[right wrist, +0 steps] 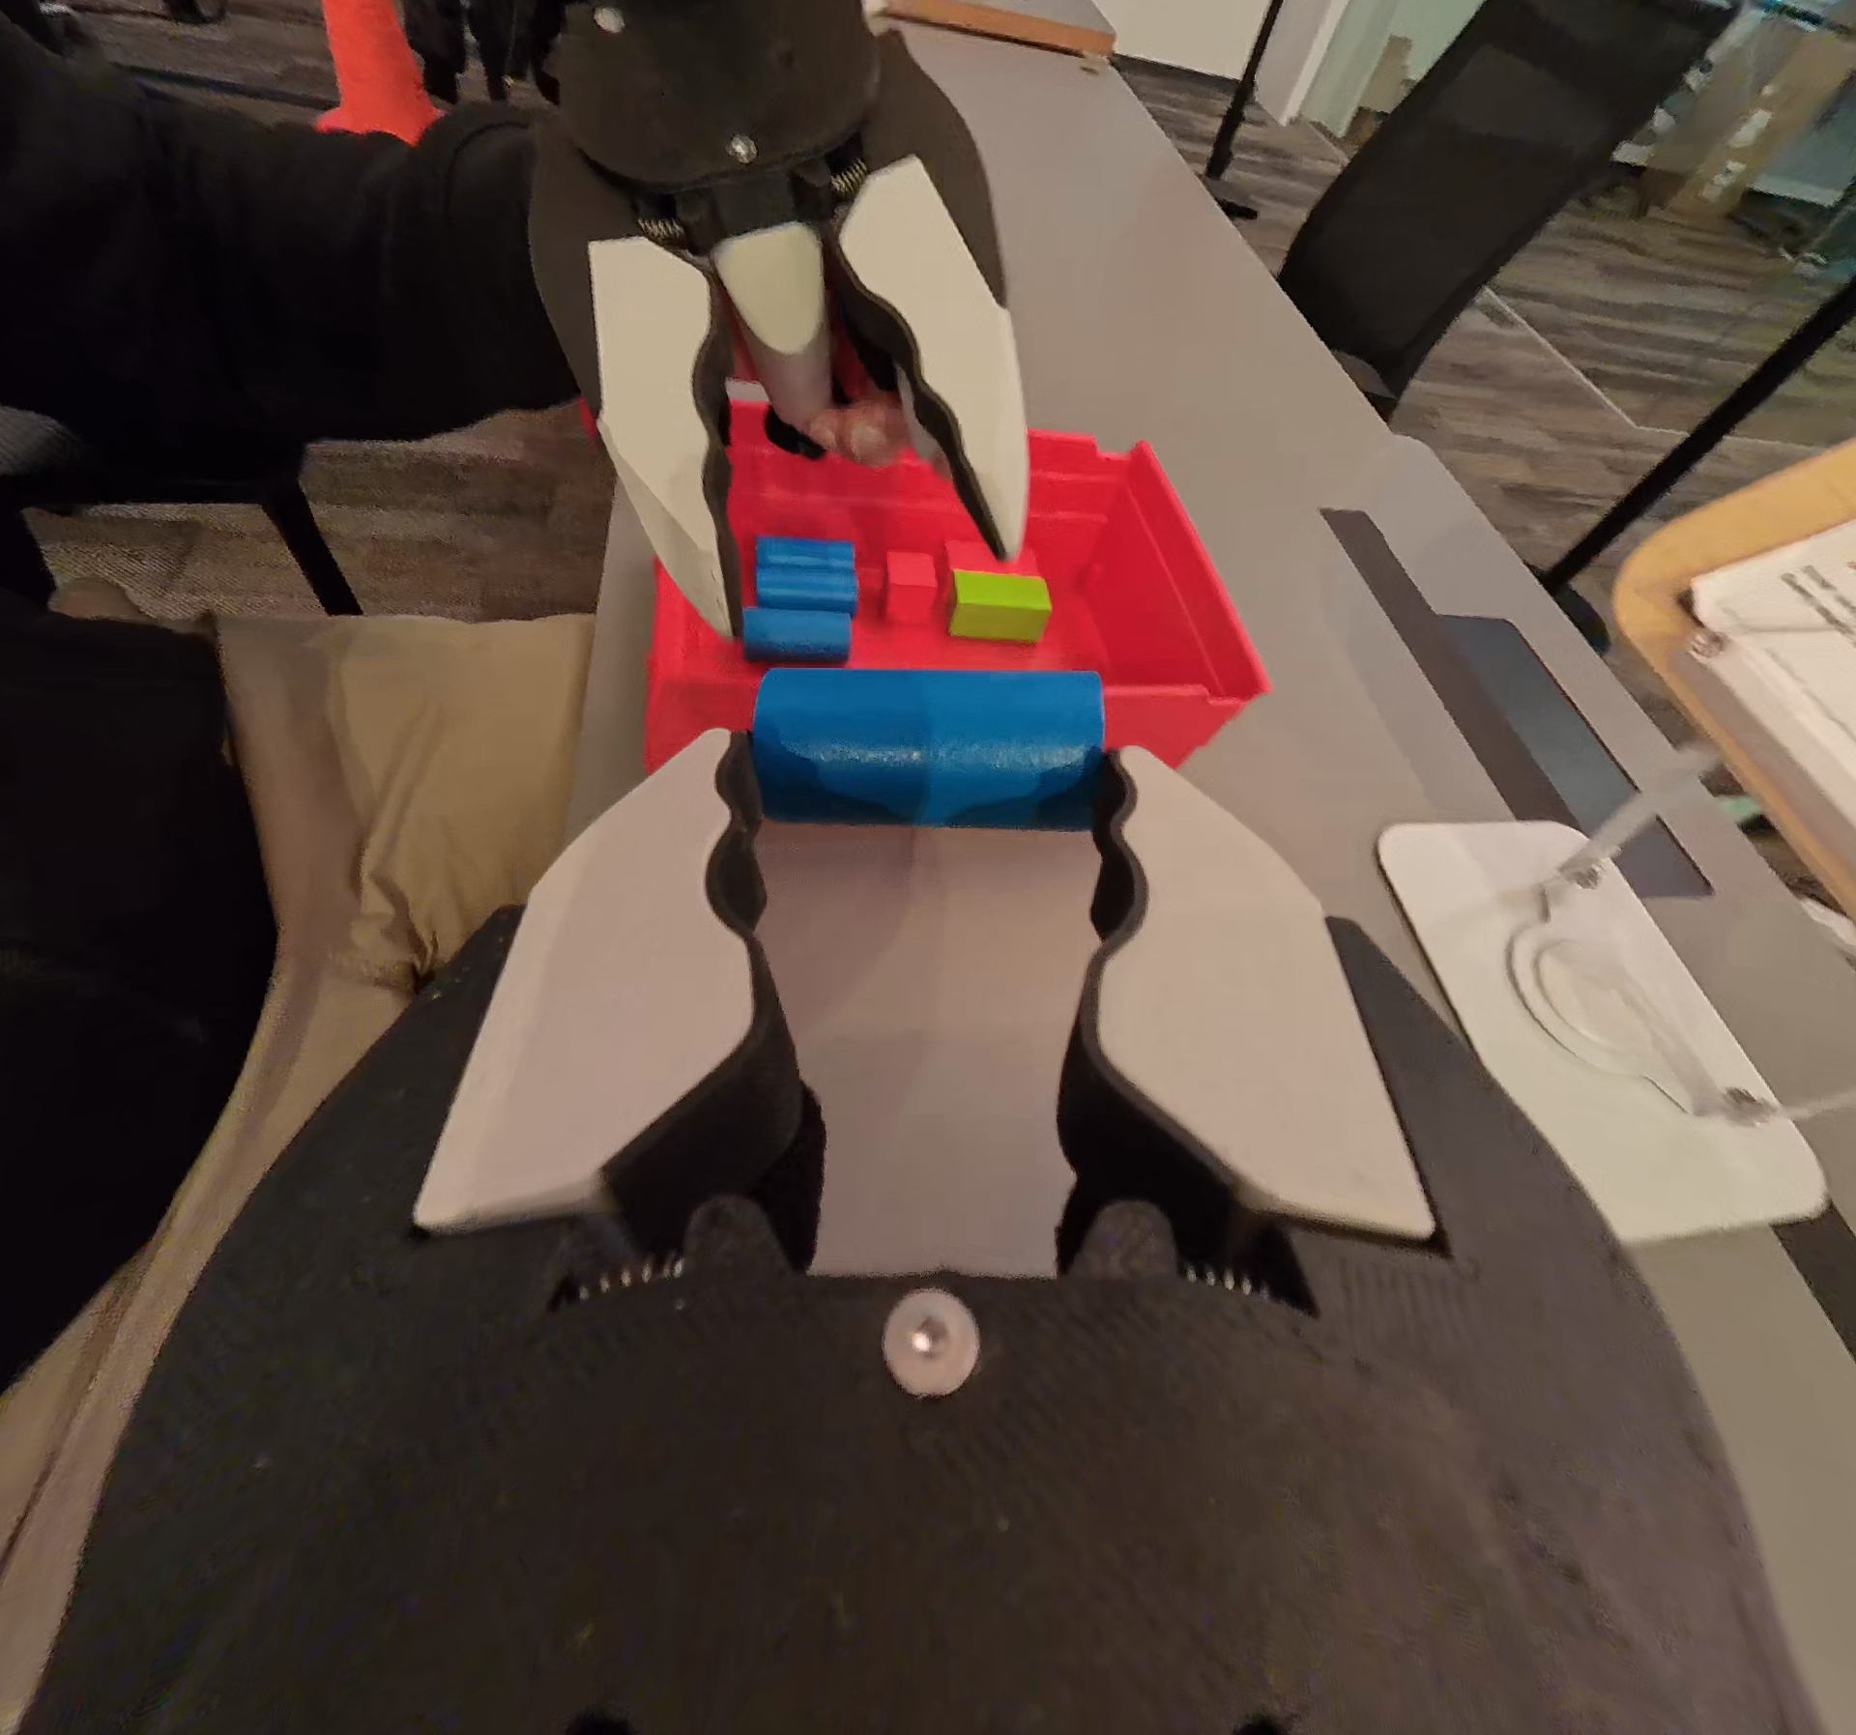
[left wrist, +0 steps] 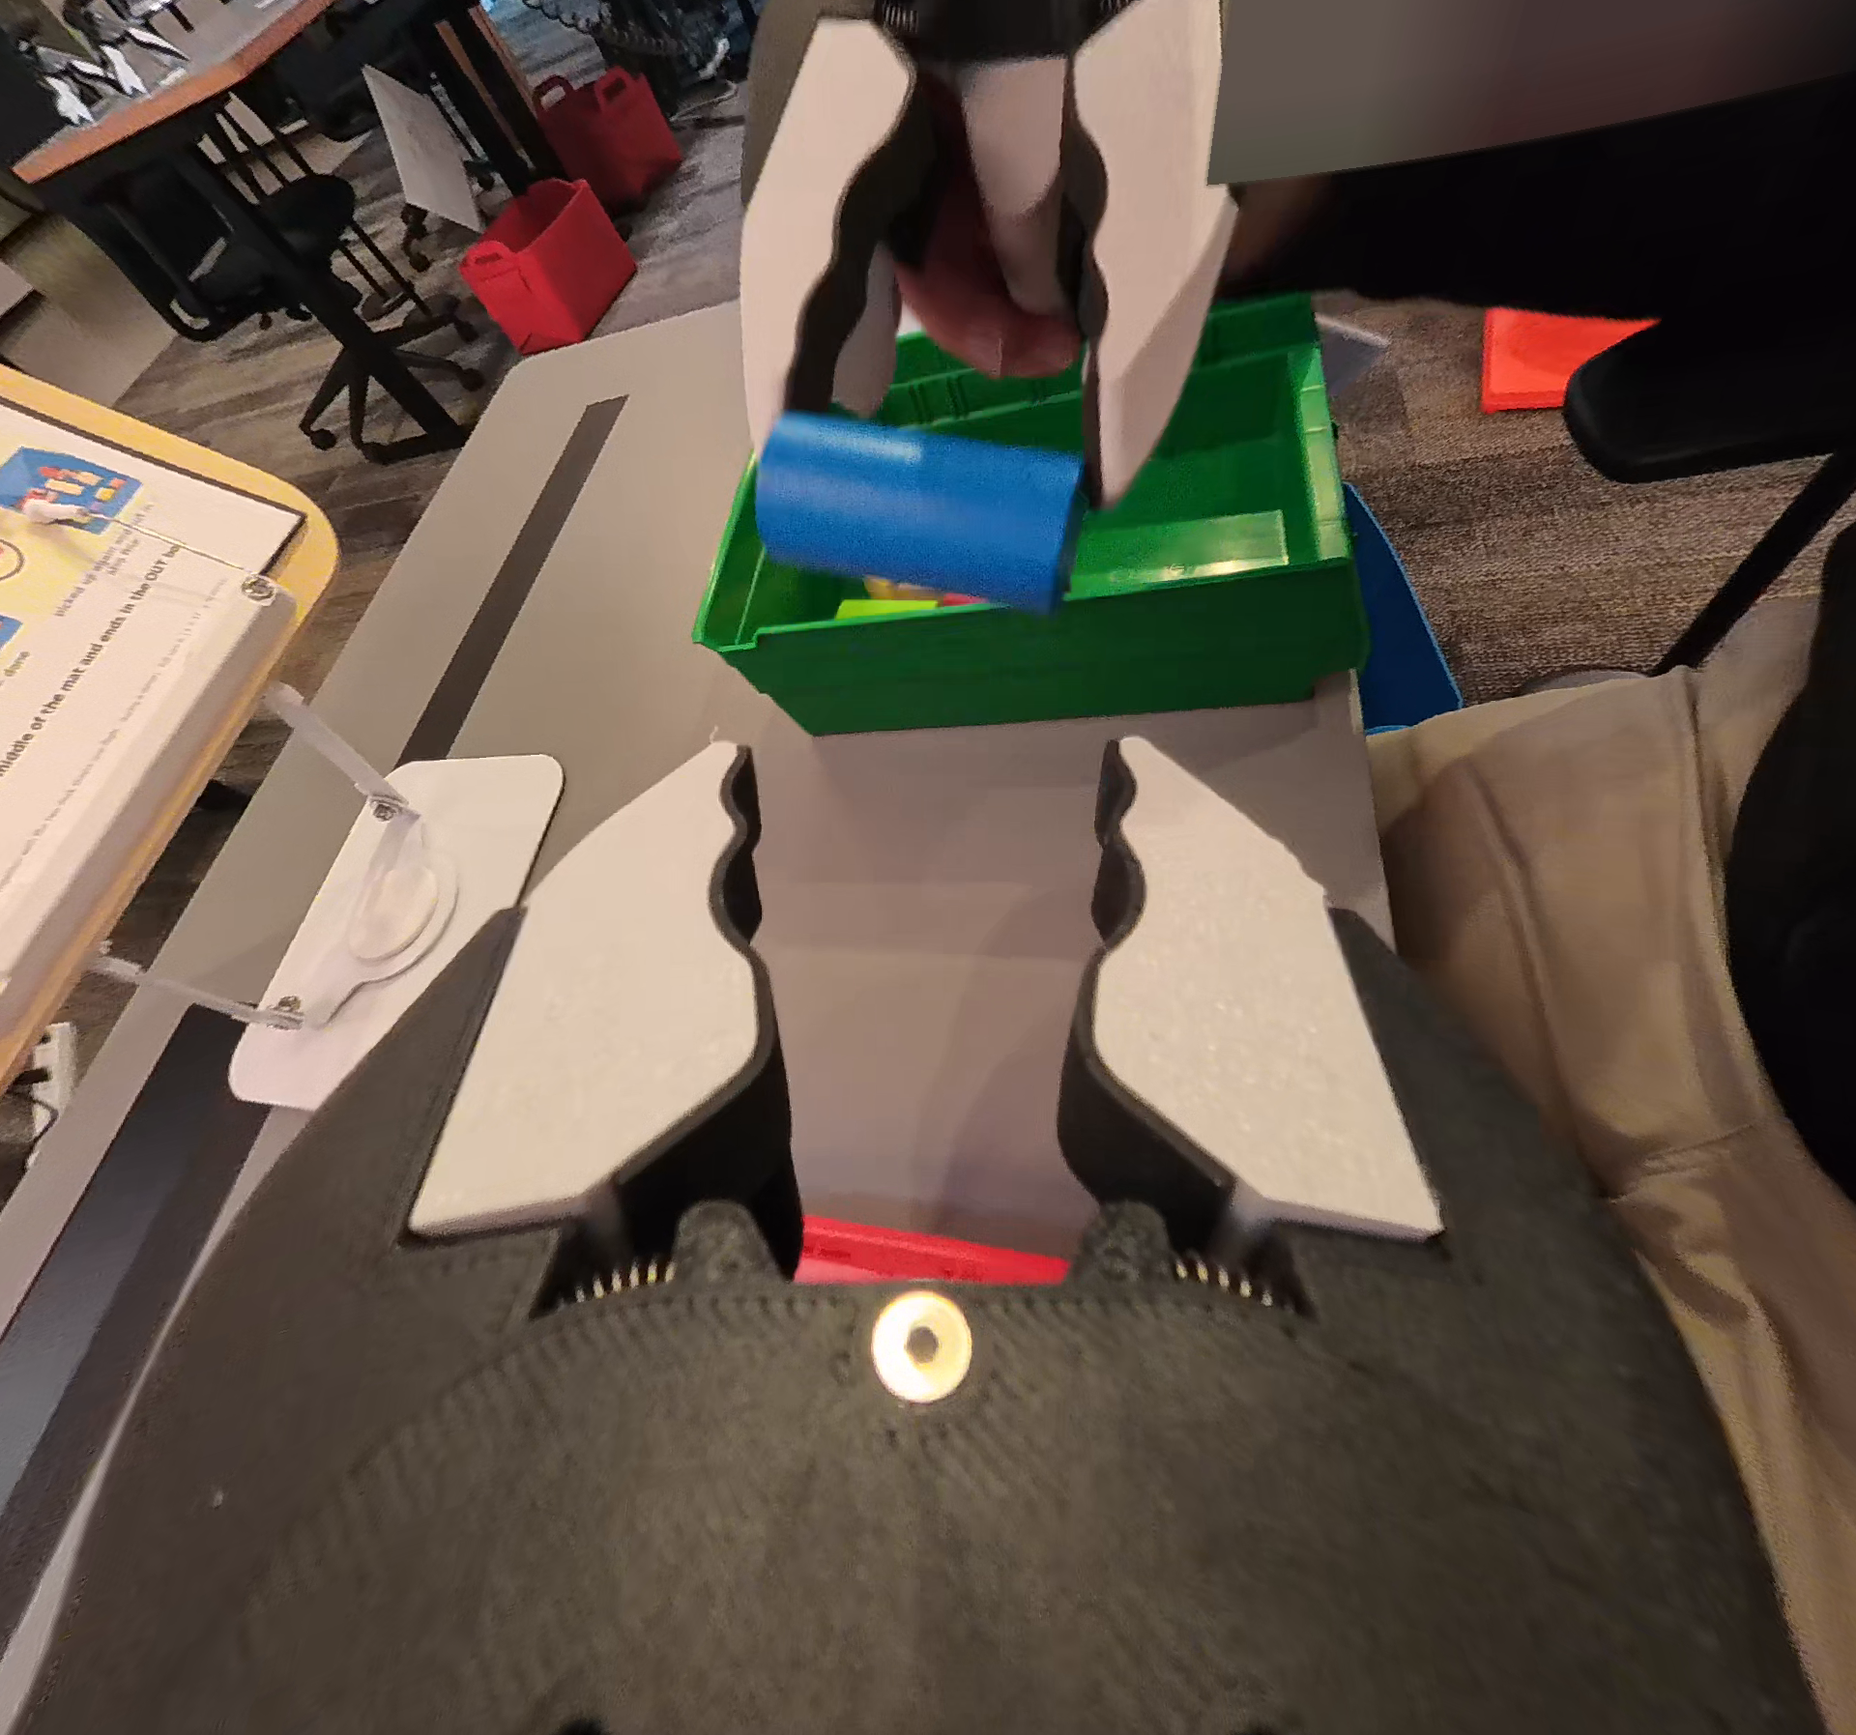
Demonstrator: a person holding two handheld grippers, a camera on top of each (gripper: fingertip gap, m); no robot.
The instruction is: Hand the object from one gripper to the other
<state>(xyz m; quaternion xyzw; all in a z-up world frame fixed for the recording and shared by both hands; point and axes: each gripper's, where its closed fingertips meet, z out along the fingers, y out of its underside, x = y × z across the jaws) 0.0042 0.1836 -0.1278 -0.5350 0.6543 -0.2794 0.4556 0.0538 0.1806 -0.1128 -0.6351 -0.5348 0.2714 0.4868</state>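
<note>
The blue cylinder [right wrist: 929, 751] is clamped end to end between the fingertips of the right hand-held gripper [right wrist: 929, 763], so its long curved side is left exposed for the other tool. The left hand-held gripper [left wrist: 929, 763] is held facing it with fingers apart and empty, apparently ready to receive. Both are raised above the grey bench [left wrist: 904, 934], between the green bin [left wrist: 1055, 673] and the red bin [right wrist: 1185, 602]; open room is seen around the cylinder's middle.
</note>
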